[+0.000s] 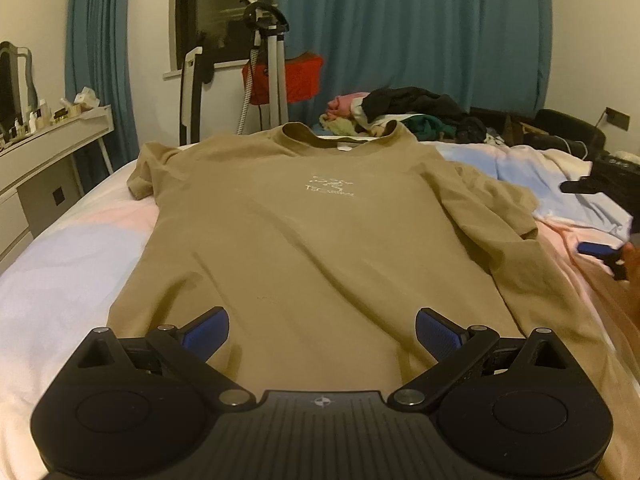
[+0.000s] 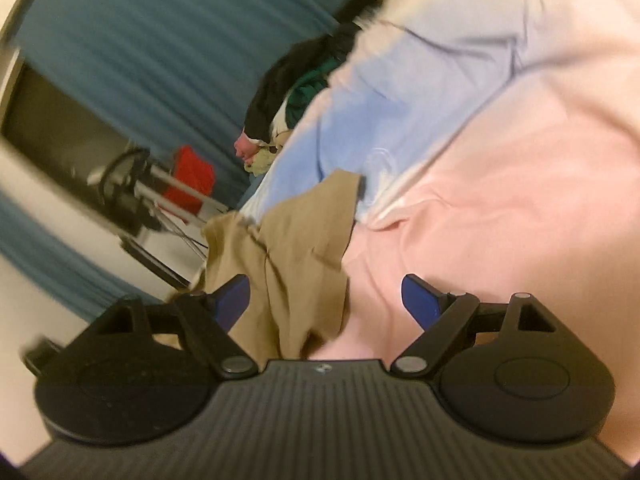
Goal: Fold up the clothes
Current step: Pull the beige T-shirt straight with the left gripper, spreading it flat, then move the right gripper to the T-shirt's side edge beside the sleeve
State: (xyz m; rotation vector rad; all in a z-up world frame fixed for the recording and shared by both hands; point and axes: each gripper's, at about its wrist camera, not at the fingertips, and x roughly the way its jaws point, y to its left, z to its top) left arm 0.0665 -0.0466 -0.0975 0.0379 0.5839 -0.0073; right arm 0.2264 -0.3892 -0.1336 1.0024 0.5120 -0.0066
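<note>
You are working on a bed [image 1: 60, 280] with a pastel pink and blue cover, teal curtains [image 1: 400, 40] behind it and a white dresser [image 1: 48, 148] off its left edge. In the left wrist view the tan T-shirt [image 1: 304, 240] lies face up and spread along the middle of the bed, collar toward the far edge where a heap of other clothes [image 1: 408, 112] waits, hem at your near edge. Your left gripper [image 1: 322, 330] hangs over the hem with its jaws wide apart and nothing between them. At the right edge of this view you can just catch the right gripper [image 1: 600, 254], too cropped there to read. In the right wrist view (tilted and blurred, so take it loosely) the right gripper [image 2: 325, 298] is also spread wide and empty, hovering just above the T-shirt's [image 2: 296, 256] right sleeve and side where these meet the pink cover. The shirt looks light, soft and limp: it will sag and crease rather than hold a line, and the cover underneath may bunch up with it. You would do best to pinch seamed edges, the shoulder near the sleeve and the hem corner on the same side, taking both layers.
</note>
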